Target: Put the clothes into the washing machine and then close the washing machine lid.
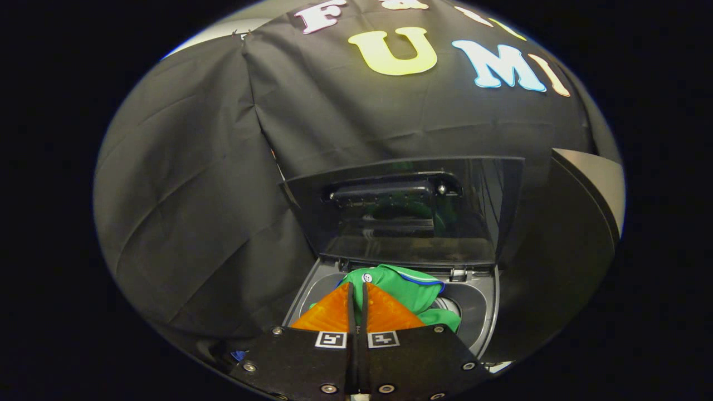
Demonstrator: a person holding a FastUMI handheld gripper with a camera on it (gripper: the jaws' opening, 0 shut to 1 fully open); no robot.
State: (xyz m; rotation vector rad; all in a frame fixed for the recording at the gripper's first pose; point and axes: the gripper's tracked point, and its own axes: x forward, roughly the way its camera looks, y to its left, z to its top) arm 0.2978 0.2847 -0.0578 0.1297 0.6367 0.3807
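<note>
As seen in the gripper view: one scene, low in the middle of the frame, looking along the fingers.
Risk, snag on the rim: likely if released too early, since part of the green garment sits bunched high at the opening rather than down inside; a fold left draped over the washing machine rim would then jam the closing.
Risk, cloth dragged back out: possible if pulled away with the fingers not properly parted, as the fabric lies right at the tips.
Risk, lid knocked: open lid standing upright just beyond the garment, mid-frame; a careless lift could strike it or slam it on trailing cloth.
Risk, poor hold on closing: lid handle small and dark on a glossy panel, easy to miss or slip off.
Claw: gripper narrow, fingers almost touching with a thin slit between, apparently pinching a fold of the garment; exact contact hidden by the fingers themselves.
Garment, place: lower centre, just ahead of the tips and to their right, over the drum opening.
Garment, look: bright green, soft and crumpled, blue piping along one edge, a small white button near the tips.
Progress, by judgement: clothes at the mouth, not fully in; lid not yet closed.
</note>
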